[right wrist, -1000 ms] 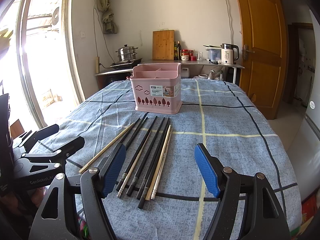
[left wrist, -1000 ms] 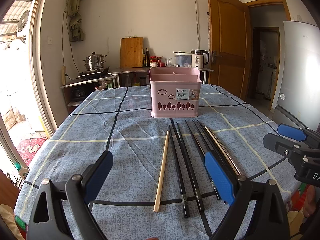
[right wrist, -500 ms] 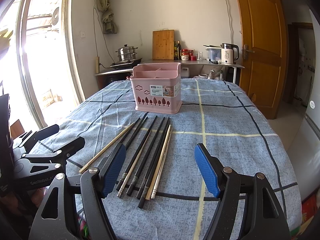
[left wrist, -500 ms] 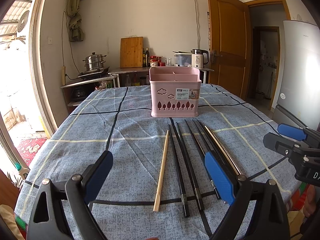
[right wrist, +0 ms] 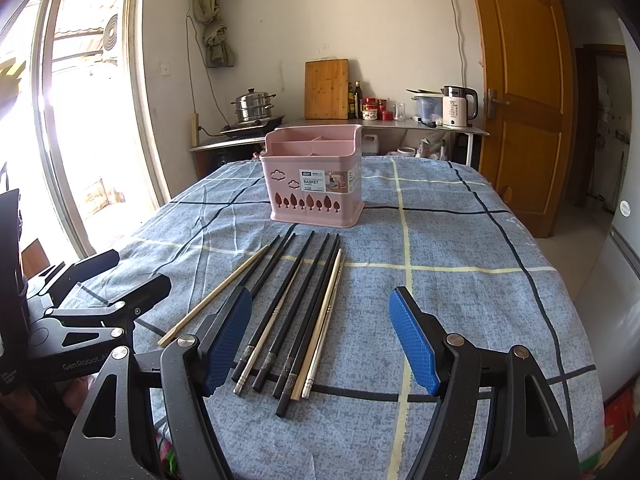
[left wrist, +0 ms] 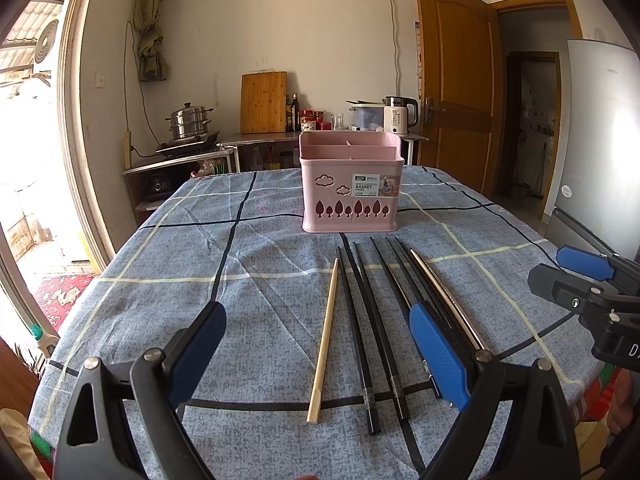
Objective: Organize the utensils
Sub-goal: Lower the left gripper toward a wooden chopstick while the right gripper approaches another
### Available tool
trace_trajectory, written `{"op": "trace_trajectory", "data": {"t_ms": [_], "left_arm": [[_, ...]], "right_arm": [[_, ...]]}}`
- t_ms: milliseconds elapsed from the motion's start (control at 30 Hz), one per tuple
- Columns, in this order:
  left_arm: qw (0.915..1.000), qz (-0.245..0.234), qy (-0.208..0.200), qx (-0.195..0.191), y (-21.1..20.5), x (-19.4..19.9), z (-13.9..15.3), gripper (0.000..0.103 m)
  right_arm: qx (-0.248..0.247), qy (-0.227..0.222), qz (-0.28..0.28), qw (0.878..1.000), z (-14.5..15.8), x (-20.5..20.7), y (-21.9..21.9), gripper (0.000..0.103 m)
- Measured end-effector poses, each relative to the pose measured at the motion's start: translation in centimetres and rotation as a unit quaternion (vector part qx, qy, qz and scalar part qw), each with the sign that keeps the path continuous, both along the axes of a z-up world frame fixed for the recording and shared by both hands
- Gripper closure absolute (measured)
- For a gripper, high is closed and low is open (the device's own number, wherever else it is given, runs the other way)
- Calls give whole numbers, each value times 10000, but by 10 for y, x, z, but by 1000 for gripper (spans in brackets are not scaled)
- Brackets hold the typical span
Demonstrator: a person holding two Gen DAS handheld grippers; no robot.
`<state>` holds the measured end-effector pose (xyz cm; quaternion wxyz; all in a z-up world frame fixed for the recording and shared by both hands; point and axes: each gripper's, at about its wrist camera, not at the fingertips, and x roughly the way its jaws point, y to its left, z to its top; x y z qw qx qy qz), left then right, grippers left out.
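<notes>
Blue checked tablecloth (right wrist: 460, 240) underneath. 1 pink basket (right wrist: 316, 184) straight ahead, 3 compartments visible. 2 grippers, left (left wrist: 316, 344) & right (right wrist: 320, 332), both spread wide, holding nothing. Chopsticks ahead betw. fingers: 1 pale wooden (left wrist: 324, 340), approx. 5 black (right wrist: 296, 280), 2 metal (right wrist: 326, 316).

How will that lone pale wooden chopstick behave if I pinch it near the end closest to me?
The wooden chopstick looks thin, stiff and probably light, so it should lift without bending. Pinched near its end, the far tip may sag or pivot between the pads. It lies flat on the tablecloth, apart from the black chopsticks, so the open left gripper has room.
</notes>
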<state>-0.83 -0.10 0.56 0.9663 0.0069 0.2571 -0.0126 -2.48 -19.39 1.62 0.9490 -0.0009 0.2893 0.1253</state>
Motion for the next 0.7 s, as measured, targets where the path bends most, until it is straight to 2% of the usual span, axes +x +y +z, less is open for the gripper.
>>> {"op": "trace_trajectory", "data": {"t_ms": [233, 500, 633, 700], "left_arm": [[10000, 23, 45, 66, 1, 6, -3, 8], [9992, -131, 357, 149, 9, 38, -12, 8], [9971, -343, 666, 146, 13, 63, -18, 8], [9962, -373, 773, 157, 15, 76, -21, 13]], "right_arm": [[-3, 45, 0, 10000, -2, 4, 0, 32], [-89, 208, -30, 9997, -7, 29, -1, 32], [-194, 515, -70, 9985, -13, 53, -3, 43], [-278, 680, -62, 9973, -18, 68, -3, 52]]}}
